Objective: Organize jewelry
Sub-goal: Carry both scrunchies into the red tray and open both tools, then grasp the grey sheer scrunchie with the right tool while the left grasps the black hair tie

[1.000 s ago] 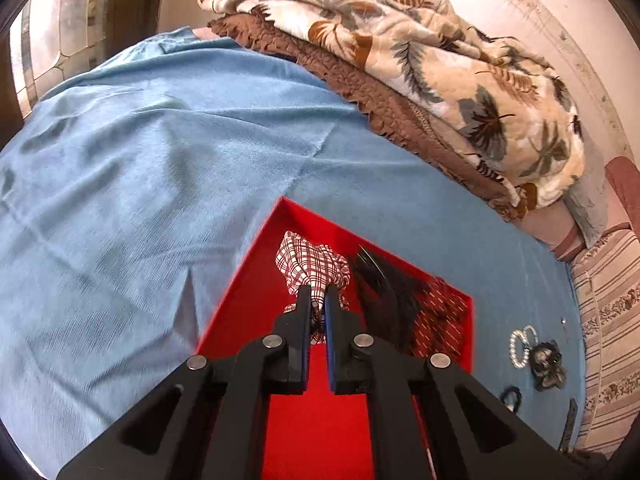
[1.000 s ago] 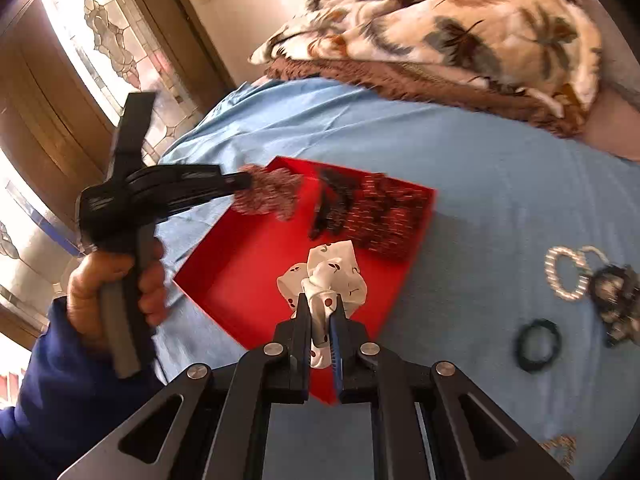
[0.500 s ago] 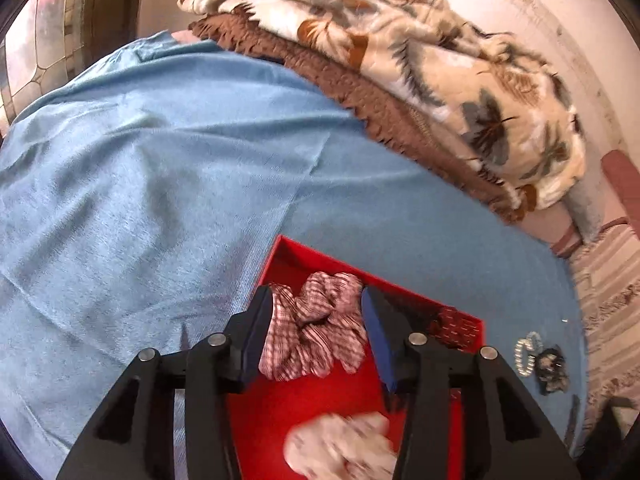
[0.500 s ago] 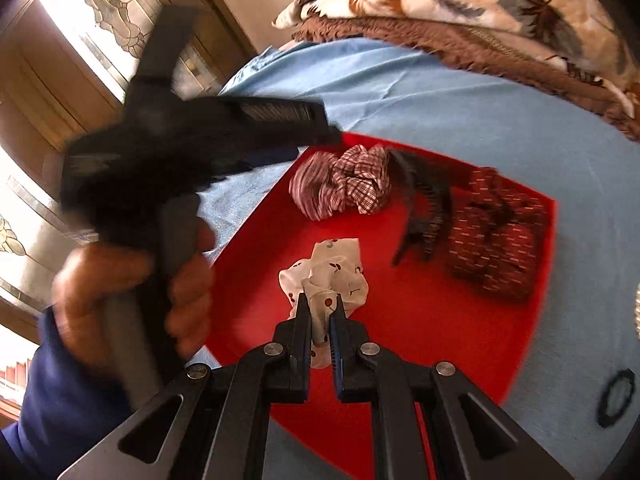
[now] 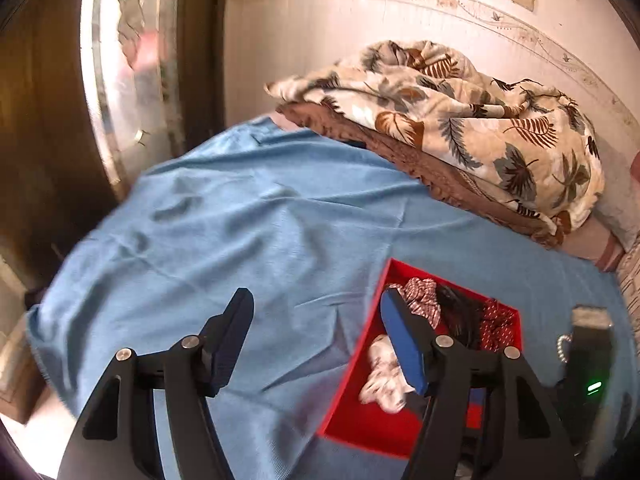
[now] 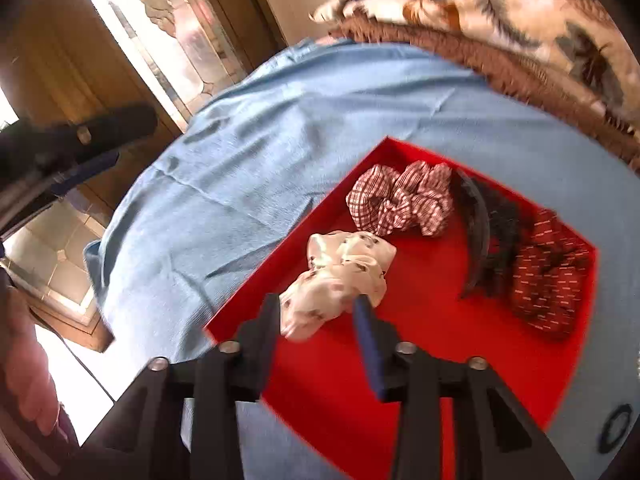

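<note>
While both claws are spread wide, the white scrunchie [image 6: 340, 276] is seen lying in the red tray [image 6: 440, 360], released.

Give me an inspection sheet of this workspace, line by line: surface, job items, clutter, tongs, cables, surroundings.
Surface: bed under a wrinkled blue sheet.
Job's things: red tray holds a plaid scrunchie, a white printed scrunchie, a black hair clip and a dark red patterned scrunchie. A black ring lies on the sheet outside the tray.
Clutter: leaf-print blanket piled on a brown one.
Tongs: left tongs open and empty over the sheet; right tongs open, one finger on each side of the white printed scrunchie.
Cables: nothing seen.
Surroundings: patterned glass door, pale wall.
</note>
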Demonstrator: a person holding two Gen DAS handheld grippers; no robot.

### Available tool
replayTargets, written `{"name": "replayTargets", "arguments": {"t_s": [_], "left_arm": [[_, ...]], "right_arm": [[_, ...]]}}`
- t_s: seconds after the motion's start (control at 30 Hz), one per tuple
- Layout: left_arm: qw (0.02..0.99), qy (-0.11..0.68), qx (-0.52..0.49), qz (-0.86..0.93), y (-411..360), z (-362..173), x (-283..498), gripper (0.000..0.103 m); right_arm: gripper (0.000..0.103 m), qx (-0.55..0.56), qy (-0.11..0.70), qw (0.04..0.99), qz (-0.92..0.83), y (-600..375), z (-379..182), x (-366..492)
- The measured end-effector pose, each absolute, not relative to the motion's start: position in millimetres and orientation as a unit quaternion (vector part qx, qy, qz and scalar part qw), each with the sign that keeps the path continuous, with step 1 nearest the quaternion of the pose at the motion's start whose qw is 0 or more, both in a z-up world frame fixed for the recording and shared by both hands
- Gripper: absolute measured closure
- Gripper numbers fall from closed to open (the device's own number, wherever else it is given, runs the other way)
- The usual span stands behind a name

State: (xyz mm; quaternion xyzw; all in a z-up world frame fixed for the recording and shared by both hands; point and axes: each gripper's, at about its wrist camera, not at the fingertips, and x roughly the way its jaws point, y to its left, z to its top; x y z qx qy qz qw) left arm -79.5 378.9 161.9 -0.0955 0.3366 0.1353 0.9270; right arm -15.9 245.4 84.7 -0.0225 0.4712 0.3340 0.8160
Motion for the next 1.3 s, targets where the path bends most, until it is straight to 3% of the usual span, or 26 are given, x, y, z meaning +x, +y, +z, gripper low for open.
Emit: {"name": "replayTargets", "arguments": {"t_s": [0.1, 0.2, 0.4, 0.97, 1.3], "left_arm": [[0.932, 0.319, -0.081, 0.150, 366, 171, -99, 0.034], [0.939, 0.297, -0.064, 0.164, 349, 180, -113, 0.024], [0.953, 0.265, -0.039, 0.143, 291, 193, -132, 0.004], [0.924, 0.381, -0.022, 0.008, 131, 136, -109, 0.004], [0.894, 0.444, -0.021, -0.047, 76, 88, -85, 0.004]], "right_arm": [[0.050, -0.035, 0.451, 0.830, 0.327, 223, 100, -34], [0.042, -0.032, 0.439, 0.843, 0.309, 186, 110, -49], [0.042, -0.013, 0.429, 0.869, 0.245, 100, 115, -72], [0.041, 0.079, 0.411, 0.908, 0.000, -160, 93, -151], [0.038, 0.124, 0.430, 0.894, -0.023, -206, 62, -144]]}}
